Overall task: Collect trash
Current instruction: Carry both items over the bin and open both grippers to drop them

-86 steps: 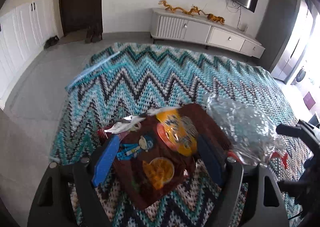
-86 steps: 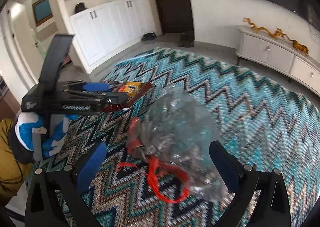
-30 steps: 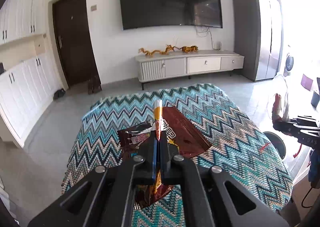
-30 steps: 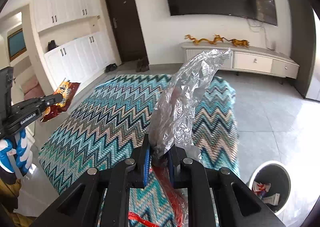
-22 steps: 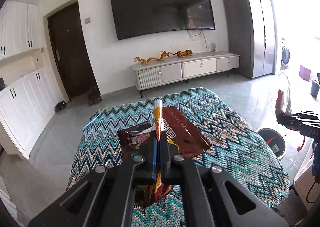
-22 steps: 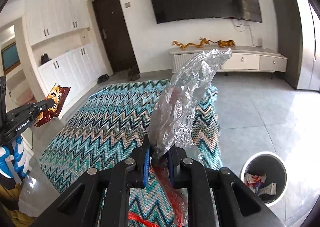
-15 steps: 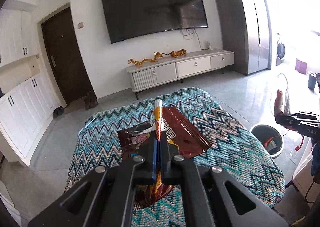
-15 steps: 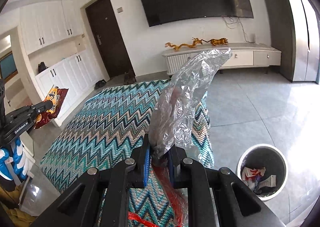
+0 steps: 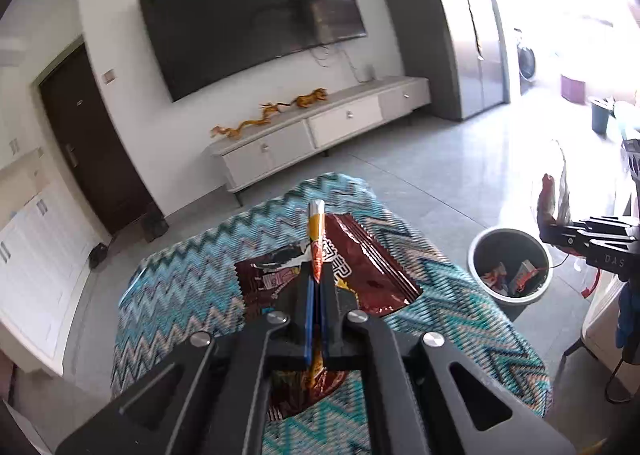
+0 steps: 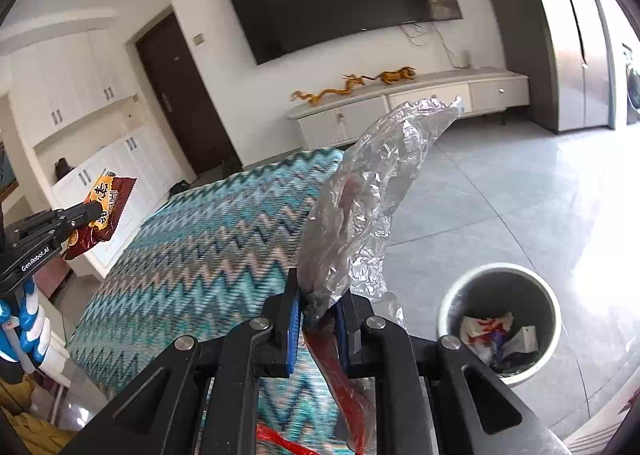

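Between left tool [image 9: 318,287] pads, snack wrapper [image 9: 360,267]

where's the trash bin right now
The trash bin stands on the grey floor at lower right in both views, just off the zigzag rug's right edge.

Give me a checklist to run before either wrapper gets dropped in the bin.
1. Left gripper shut on the brown snack wrapper: ok.
2. Right gripper shut on the silver foil bag: ok.
3. Trash bin open, with room above the trash inside: ok.
4. Foil bag directly over the bin: not ok, the bin sits off to the right.
5. Snack wrapper over the bin: not ok, it hangs over the zigzag cloth.
6. Red strip under the foil bag hanging free: cannot tell.
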Tool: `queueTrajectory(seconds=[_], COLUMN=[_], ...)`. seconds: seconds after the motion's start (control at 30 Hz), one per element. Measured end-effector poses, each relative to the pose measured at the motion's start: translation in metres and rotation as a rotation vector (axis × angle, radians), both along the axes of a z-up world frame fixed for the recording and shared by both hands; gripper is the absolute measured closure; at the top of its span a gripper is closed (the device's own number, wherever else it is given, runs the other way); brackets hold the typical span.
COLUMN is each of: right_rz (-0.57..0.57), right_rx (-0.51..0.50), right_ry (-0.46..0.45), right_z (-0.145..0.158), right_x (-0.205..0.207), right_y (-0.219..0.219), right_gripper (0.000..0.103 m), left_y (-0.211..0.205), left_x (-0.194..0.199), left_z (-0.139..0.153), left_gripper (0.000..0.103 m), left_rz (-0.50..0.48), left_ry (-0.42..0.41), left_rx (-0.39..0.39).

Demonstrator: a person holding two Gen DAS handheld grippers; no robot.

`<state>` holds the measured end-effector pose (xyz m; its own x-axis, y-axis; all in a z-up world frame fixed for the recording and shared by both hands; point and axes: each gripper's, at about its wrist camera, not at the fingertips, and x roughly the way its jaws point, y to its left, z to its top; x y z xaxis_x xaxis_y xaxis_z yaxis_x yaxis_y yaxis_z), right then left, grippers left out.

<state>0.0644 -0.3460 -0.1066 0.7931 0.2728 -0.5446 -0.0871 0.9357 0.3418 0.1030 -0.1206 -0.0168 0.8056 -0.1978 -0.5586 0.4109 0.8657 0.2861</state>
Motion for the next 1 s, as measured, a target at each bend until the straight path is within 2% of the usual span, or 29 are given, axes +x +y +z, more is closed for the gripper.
queueTrajectory(seconds=[0.37, 0.63, 0.8, 1.0], right_rz=[-0.143, -0.24, -0.282, -0.317], right_rx=[0.047, 0.063, 0.08, 0.123], right_ry=[0.089, 0.163, 0.215, 0.289], right_z=[-0.049, -0.082, -0.108, -0.145], right_x=[-0.003, 0.004, 0.017, 0.04], right_y=[-0.088, -0.144, -0.171, -0.194], right_gripper=[0.089, 0.089, 0.088, 0.088], left_y=[-0.124, -0.211, -0.258, -0.313], left_x=[0.035, 0.058, 0.081, 0.11], left_z=[-0.036, -0.074, -0.101, -0.14], left_gripper=[0.101, 0.101, 0.101, 0.1], left_rz=[-0.185, -0.315, -0.377, -0.414], left_ry=[0.081, 0.158, 0.262, 0.443], left_rx=[0.091, 0.115, 0.095, 0.036])
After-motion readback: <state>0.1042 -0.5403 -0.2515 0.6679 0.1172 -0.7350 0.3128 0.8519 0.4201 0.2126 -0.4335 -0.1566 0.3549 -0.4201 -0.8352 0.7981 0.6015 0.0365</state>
